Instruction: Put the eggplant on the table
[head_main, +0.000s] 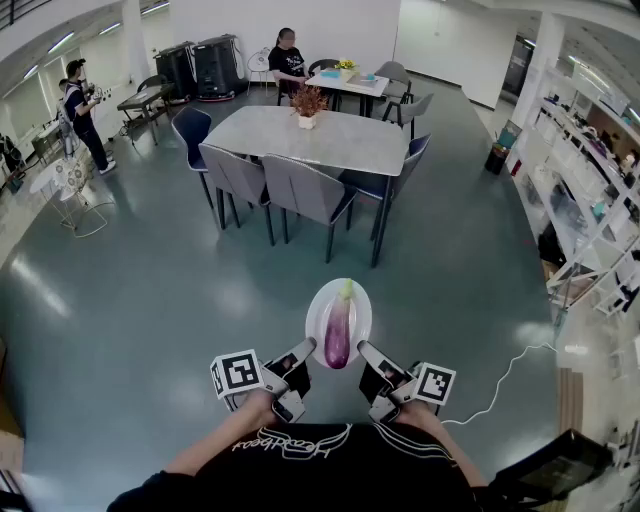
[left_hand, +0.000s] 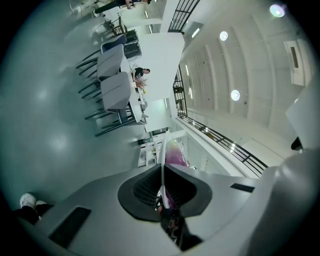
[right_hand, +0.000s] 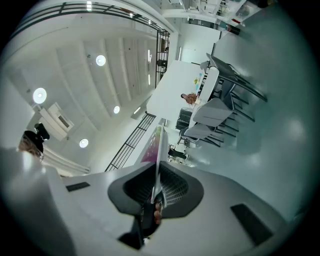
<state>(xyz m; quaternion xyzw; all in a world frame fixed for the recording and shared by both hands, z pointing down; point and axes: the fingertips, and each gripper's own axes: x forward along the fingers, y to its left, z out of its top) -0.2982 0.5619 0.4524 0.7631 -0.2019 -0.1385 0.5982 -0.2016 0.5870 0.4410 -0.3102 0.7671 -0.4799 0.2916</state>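
Long purple eggplant (head_main: 339, 330), green stem end far, lying lengthwise in round white plate (head_main: 313, 318); plate carried in air, near, above grey floor (head_main: 150, 290). Left gripper (head_main: 305, 350) clamped on plate's left rim, right gripper (head_main: 364, 349) clamped on right rim. Far ahead: grey rectangular table (head_main: 340, 140), potted plant (head_main: 308, 103) on top, grey chairs (head_main: 305, 192) along near edge. Wide open floor between. White shelving (head_main: 590, 190) at right.
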